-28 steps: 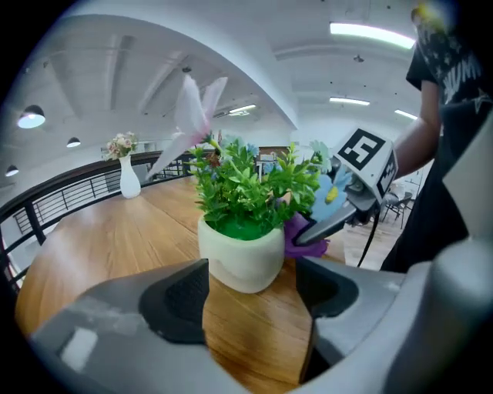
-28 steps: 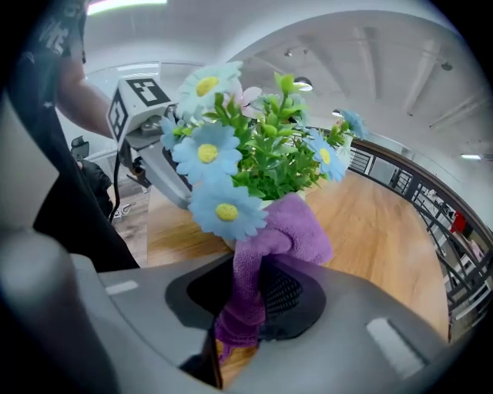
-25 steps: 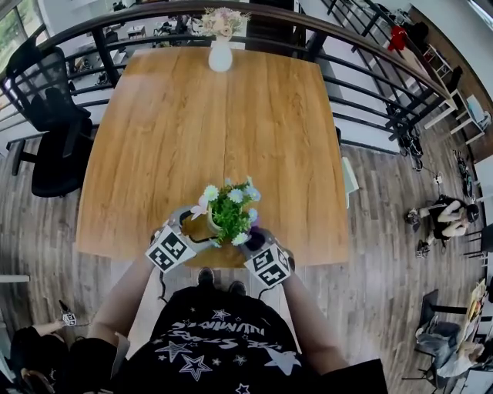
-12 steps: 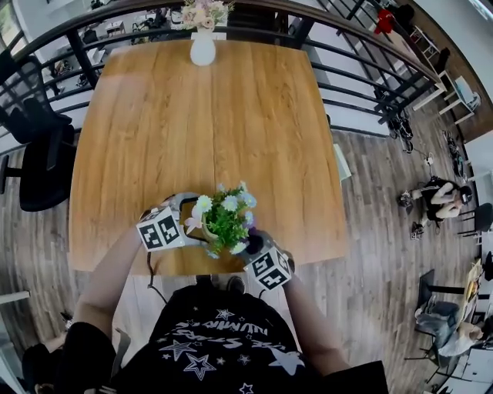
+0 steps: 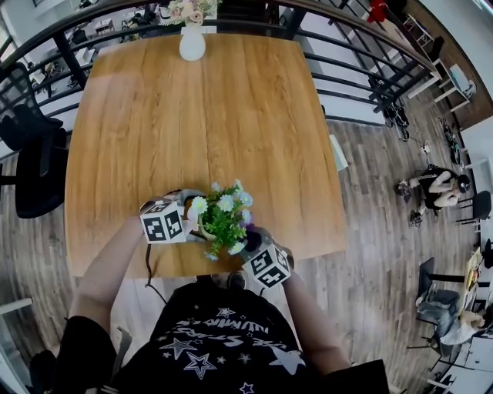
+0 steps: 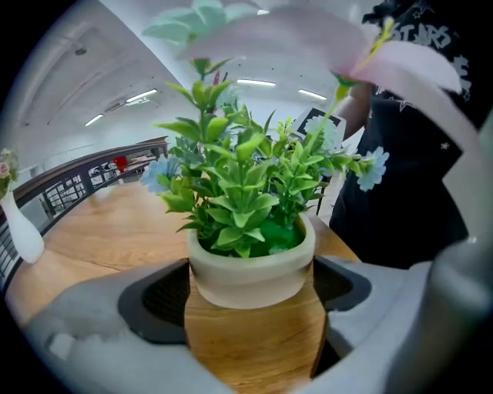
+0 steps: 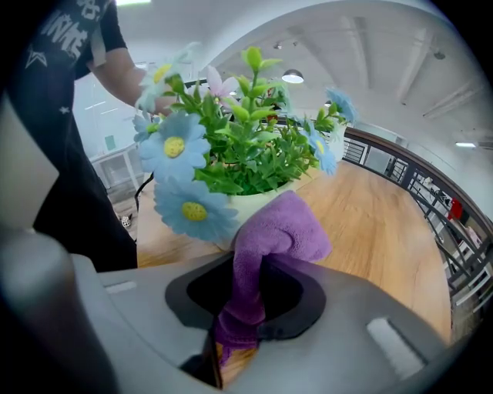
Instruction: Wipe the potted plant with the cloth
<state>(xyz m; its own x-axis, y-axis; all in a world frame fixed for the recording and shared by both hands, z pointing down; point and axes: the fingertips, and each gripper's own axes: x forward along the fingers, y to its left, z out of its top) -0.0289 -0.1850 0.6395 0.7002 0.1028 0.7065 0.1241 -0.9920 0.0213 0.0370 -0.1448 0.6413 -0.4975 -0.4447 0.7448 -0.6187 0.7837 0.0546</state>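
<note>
head view: the worktop (image 5: 192,115) carries the potted plant (image 5: 223,218) at its near edge, as it did a second ago. the left tool (image 6: 253,267) has swung from the pot's near-left corner to its left flank, its jaws just opened wide with the pot between them. the right tool (image 7: 250,271), unmoved, pinches the purple cloth (image 7: 281,227) beside the pot.

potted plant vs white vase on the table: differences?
The potted plant stands at the near edge, the white vase at the far edge. The plant's pot is low and wide; the vase tall and narrow-necked. The plant is leafy green with blue daisies; the vase holds pinkish blooms. Both stand upright on the wooden table.
</note>
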